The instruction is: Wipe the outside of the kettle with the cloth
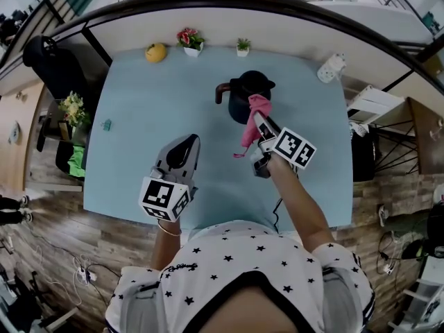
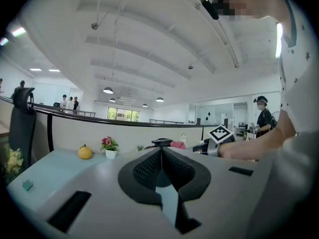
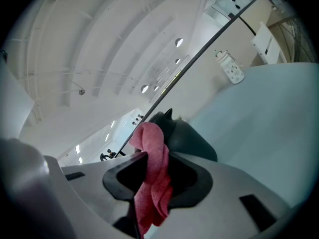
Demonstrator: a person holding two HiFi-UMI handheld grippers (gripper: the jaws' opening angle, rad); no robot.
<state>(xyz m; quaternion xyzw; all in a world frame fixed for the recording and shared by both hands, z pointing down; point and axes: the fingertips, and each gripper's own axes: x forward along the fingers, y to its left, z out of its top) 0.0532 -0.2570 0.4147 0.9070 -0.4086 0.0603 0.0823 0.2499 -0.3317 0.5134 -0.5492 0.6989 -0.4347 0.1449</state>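
Note:
A dark kettle (image 1: 243,94) with a brown handle on its left stands upright at the middle back of the light blue table (image 1: 139,116). My right gripper (image 1: 261,125) is shut on a pink cloth (image 1: 252,120), holding its top against the kettle's right front side while the rest hangs down. In the right gripper view the cloth (image 3: 153,176) runs between the jaws with the kettle (image 3: 187,136) just beyond. My left gripper (image 1: 186,146) hovers shut and empty over the table, left of the kettle. In the left gripper view the kettle (image 2: 162,143) shows past the closed jaws.
A yellow fruit (image 1: 155,52), a potted red flower (image 1: 189,40) and a small green plant (image 1: 243,45) line the table's back edge. A white spotted bottle (image 1: 330,67) lies at the back right corner. A small clip (image 1: 107,124) sits near the left edge.

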